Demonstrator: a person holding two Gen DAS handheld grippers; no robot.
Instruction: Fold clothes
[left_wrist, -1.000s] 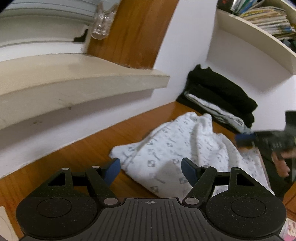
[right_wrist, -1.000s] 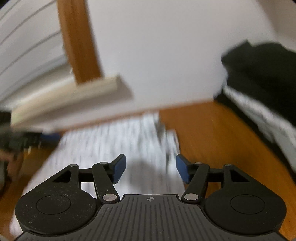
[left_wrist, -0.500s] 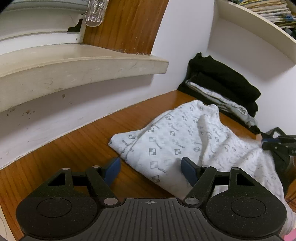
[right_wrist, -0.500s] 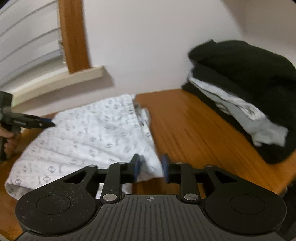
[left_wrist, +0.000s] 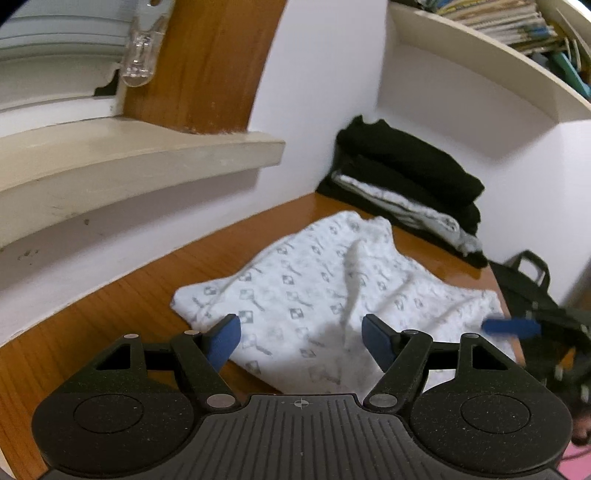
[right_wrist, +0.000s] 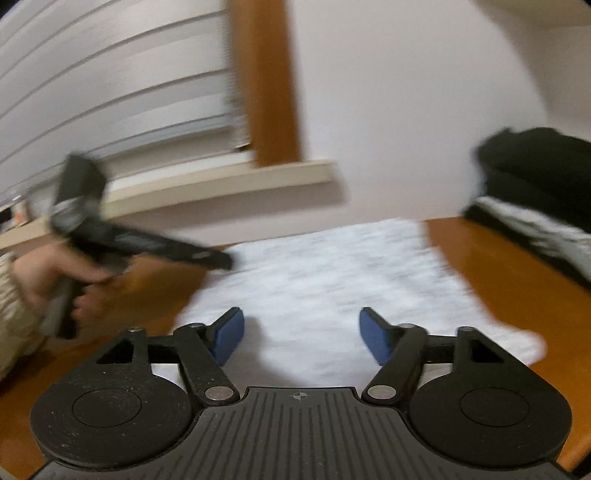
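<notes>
White patterned garment (left_wrist: 332, 291) lies rumpled on the wooden table (left_wrist: 110, 325); left gripper (left_wrist: 301, 341) wide, right gripper (right_wrist: 301, 334) opening, both empty.

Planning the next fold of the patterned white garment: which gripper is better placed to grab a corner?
Probably left. The left gripper hovers open right over the white garment's near-left corner, while the right gripper, jaws opening, shows only blurred cloth ahead.

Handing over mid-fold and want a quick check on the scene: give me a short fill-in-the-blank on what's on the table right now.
1. The white patterned garment lies on a ____ table.
2. The stack of folded clothes has a ____ garment on top.
3. Between the fingers of the left hand-held gripper there is ____ gripped.
4. The folded stack sits against the ____.

Missing words: wooden; black; nothing; wall
</notes>
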